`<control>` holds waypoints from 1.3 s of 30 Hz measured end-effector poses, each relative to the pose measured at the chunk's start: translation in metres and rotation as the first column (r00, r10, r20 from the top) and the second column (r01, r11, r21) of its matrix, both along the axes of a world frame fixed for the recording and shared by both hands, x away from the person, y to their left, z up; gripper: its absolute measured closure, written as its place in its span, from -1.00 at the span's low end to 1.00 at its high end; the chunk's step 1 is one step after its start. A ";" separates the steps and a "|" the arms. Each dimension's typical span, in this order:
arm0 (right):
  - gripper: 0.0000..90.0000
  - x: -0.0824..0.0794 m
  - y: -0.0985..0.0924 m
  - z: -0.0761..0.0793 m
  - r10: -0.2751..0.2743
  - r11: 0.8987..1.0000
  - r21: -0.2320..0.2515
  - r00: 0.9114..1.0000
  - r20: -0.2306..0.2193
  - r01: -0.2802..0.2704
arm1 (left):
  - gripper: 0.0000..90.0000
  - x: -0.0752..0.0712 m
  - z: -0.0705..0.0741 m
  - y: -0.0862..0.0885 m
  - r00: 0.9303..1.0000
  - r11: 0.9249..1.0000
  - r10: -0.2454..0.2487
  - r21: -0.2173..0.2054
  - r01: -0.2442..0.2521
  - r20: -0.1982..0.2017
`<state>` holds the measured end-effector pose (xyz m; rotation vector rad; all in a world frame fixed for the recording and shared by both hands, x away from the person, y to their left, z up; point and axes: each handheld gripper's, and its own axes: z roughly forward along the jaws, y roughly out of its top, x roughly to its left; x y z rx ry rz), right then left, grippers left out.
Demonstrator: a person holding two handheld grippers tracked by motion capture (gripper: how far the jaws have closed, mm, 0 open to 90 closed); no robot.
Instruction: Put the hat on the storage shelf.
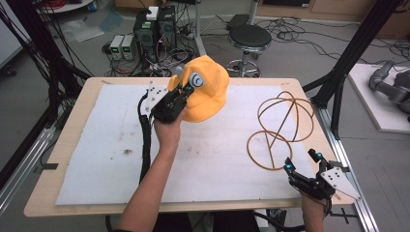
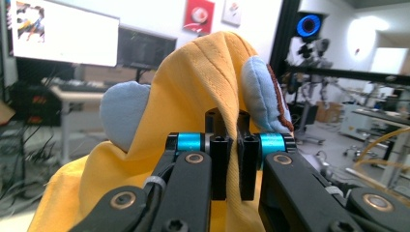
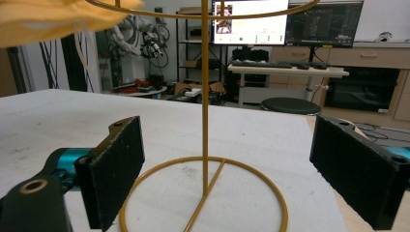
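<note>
The work in hand looks like setting the yellow hat point(image 1: 207, 89) onto the wire stand point(image 1: 280, 129), and the move turns on how the hat lies from that stand. The left gripper point(image 1: 183, 92) has its jaws clamped tight on a fold of the hat's cloth, seen up close in the left gripper view, where the fabric point(image 2: 193, 96) bunches between the two black jaws with a pale blue ear point(image 2: 263, 94) at one side. In the high view the hat hangs lifted off the white mat point(image 1: 96, 159), well apart from the stand and toward the table's far edge from it, on the person's left of it. The stand's post point(image 3: 205, 92) rises straight from its ring base point(image 3: 203, 193), so its long axis is vertical and the hat would likely have to come over the domed top and down. The right gripper point(image 1: 302, 162) sits just beside the stand's base on the near side, jaws spread wide with nothing between the pads point(image 3: 118, 169), the post centred ahead of them; it is far the nearer to the stand and seems placed to steady it.
</note>
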<state>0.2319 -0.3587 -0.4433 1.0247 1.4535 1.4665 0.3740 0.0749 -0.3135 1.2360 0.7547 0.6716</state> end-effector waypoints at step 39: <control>-0.74 -0.008 -0.005 0.002 0.014 1.000 0.001 1.000 0.010 -0.014 | 0.94 -0.034 0.071 -0.176 0.934 0.926 -0.350 0.175 0.334 0.070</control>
